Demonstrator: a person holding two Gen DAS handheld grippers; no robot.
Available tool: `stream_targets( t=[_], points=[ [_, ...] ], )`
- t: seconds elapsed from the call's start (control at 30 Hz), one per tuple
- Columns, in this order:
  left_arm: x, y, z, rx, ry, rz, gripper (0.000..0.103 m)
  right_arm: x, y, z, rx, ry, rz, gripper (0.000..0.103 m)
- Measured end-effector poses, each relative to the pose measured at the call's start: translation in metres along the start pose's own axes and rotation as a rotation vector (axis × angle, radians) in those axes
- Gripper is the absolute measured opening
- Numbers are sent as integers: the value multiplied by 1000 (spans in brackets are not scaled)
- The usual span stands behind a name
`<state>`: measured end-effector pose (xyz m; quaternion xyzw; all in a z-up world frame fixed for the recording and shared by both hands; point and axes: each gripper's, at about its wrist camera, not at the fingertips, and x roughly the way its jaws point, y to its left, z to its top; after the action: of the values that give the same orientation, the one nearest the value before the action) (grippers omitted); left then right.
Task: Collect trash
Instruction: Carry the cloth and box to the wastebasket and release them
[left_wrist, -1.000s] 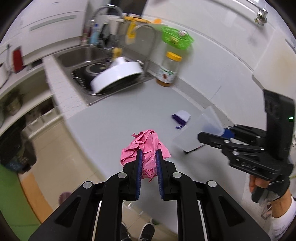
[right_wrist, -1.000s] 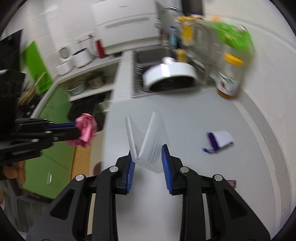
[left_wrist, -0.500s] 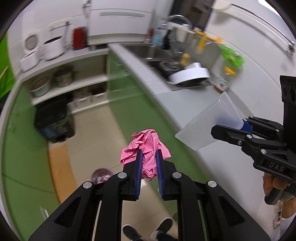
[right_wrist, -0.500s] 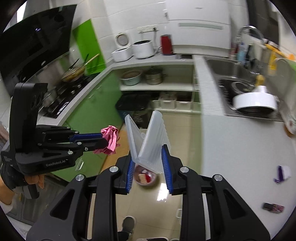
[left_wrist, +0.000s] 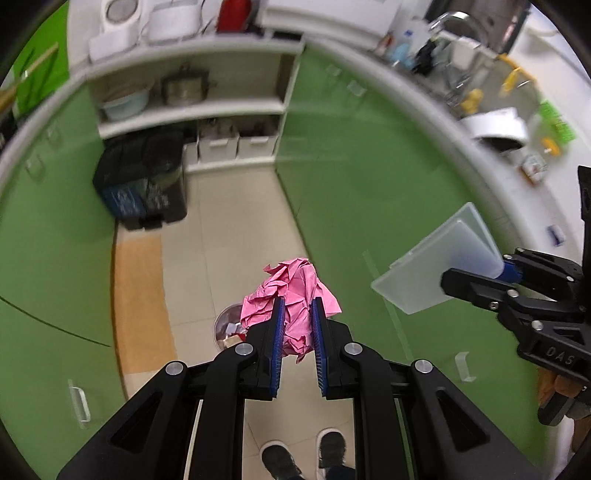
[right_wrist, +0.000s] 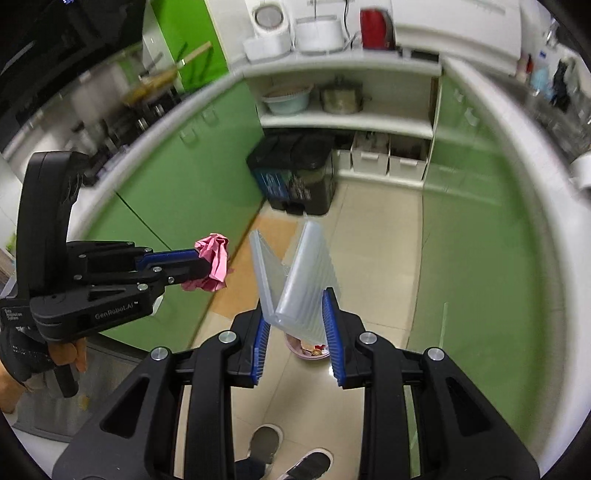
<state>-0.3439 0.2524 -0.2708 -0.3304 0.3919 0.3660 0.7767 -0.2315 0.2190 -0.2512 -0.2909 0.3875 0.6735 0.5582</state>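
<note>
My left gripper is shut on a crumpled pink paper, also seen from the side as the pink paper in the left gripper. My right gripper is shut on a clear plastic clamshell box that gapes open in a V; the same box shows at the right of the left wrist view in the right gripper. Both point down over the floor. A small pink waste bin with scraps stands on the tiles below, the bin partly hidden by the box.
Green cabinets curve along the right under the white counter. A black two-part pedal bin stands by open shelves with pots. An orange mat lies on the tiles. The person's shoes are below.
Both grippers swung away from the counter and sink and dropped toward the floor, still holding the pink paper and the clear box. The small waste bin has come into view beneath them.
</note>
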Motion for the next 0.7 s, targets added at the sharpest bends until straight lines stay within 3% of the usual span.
stream_targets(
  t=[0.17,0.3,0.33,0.37,0.4,0.43,0.47,0.7],
  points=[
    [137,50,-43,-30,41,12,15,126,-30,-50,-16,44,15,28],
    [214,77,-67,-48,46,22,18,198,-49,-77,-21,56,28,28],
    [228,83,-71,-54,45,24,24,209,-52,-81,-26,58,29,28],
    [246,90,-76,-61,40,24,44,220,-54,-87,-32,59,30,28],
    [254,94,-81,-64,35,23,75,235,-56,-92,-39,63,33,28],
    [265,99,-84,-69,29,28,91,245,-57,-95,-42,66,35,28],
    [273,103,-88,-73,22,32,97,254,-59,-98,-46,69,38,28],
    [287,128,-100,-129,20,57,98,300,-54,-102,-74,97,70,28]
  ],
)
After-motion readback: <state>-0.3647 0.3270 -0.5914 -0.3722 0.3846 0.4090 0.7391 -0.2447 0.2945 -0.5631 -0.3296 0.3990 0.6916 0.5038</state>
